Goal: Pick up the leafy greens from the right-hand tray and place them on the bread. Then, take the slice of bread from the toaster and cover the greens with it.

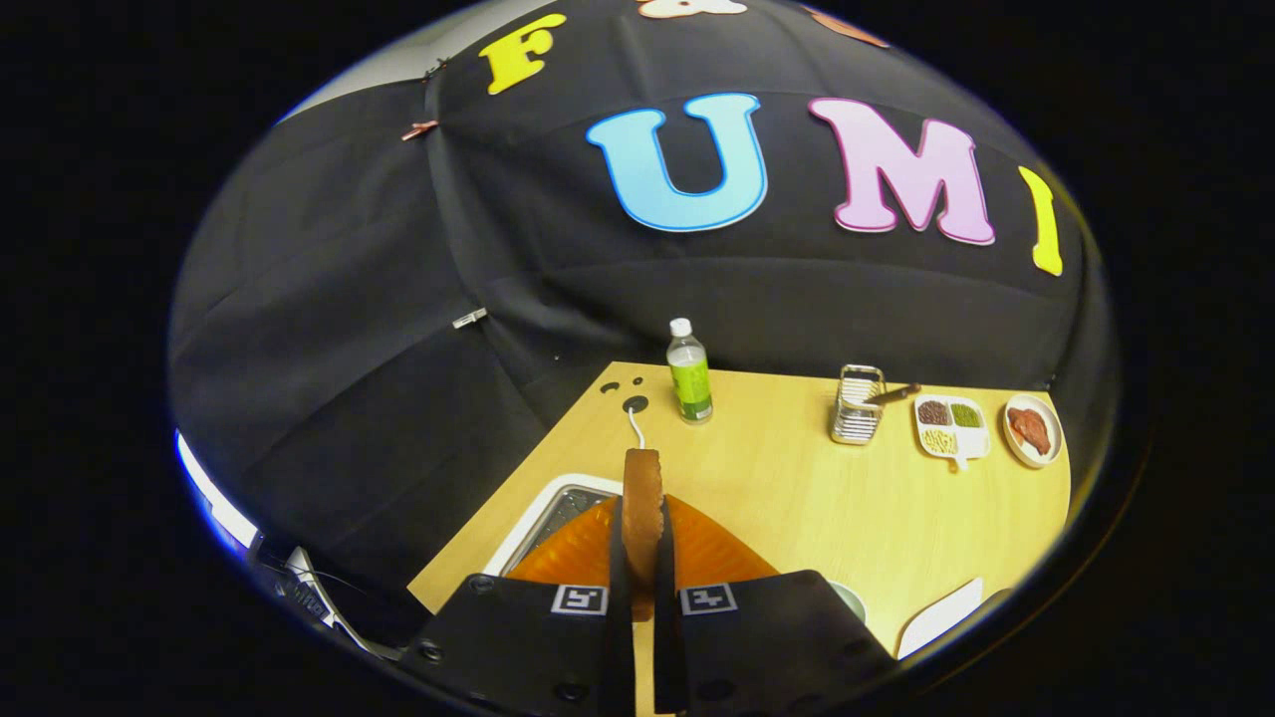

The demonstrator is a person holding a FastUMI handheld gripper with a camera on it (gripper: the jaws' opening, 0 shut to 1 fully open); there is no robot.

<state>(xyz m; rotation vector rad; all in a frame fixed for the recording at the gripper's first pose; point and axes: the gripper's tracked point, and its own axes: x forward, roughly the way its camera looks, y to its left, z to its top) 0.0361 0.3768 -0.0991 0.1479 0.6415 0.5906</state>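
The gripper is raised well above the tabletop and tilted to look across it, with its jaws clamped on a slice of bread that stands on edge between the two black fingers, its brown crust rising just past their tips. Directly under the held slice lies an orange ribbed object, spreading out to both sides of the fingers, and a metal tray with a pale rim sits touching its left side. Beyond the bread, a white cable runs to a dark hole in the tabletop, and a green-labelled bottle stands upright just right of that. Farther right of the bread and well apart from it stand a wire rack, a white divided dish holding brown and green portions, and a small plate of reddish meat. A white tray's corner shows near the right finger.
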